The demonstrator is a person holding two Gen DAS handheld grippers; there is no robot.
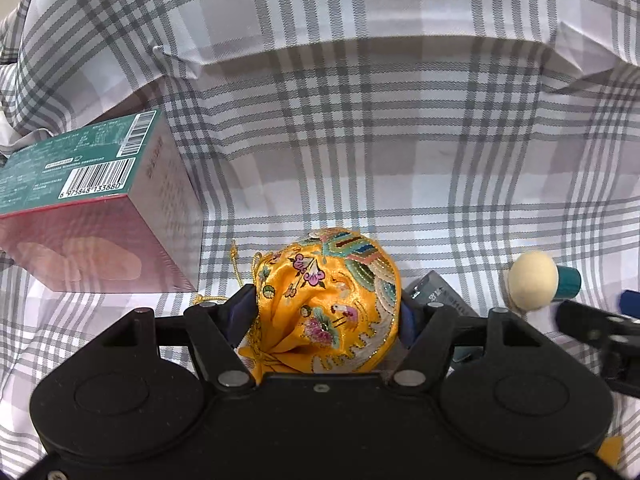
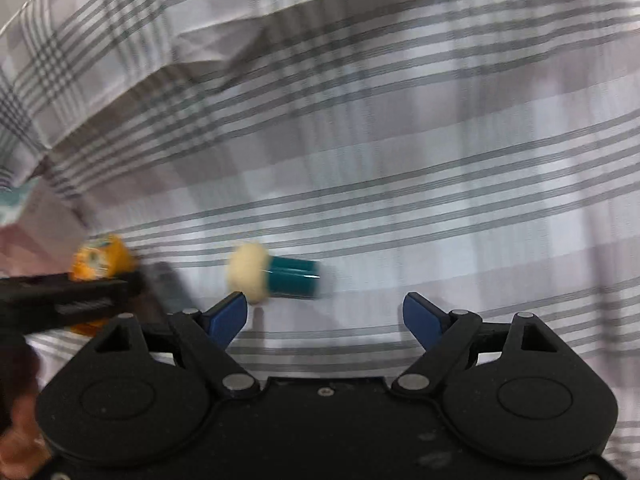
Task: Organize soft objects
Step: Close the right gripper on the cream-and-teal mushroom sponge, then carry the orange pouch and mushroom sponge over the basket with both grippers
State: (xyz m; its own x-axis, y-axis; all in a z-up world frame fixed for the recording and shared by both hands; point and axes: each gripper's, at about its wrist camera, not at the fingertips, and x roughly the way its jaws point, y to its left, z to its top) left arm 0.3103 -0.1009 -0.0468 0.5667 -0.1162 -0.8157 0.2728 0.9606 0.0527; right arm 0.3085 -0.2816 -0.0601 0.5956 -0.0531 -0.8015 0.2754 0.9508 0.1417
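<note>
Yellow brocade pouch [image 1: 328, 300], soft and slippery, sits squeezed around its belly in the left tool [image 1: 326, 312]; right tool [image 2: 325, 318] gapes wide near the puff-tipped bottle [image 2: 276, 276]

A plaid cloth [image 1: 360, 128] in pale lilac, white and grey stripes covers the whole surface in both views. It lies rumpled, with raised folds [image 2: 208, 52] across its far part casting soft shadows. The light is even and indoor.
</note>
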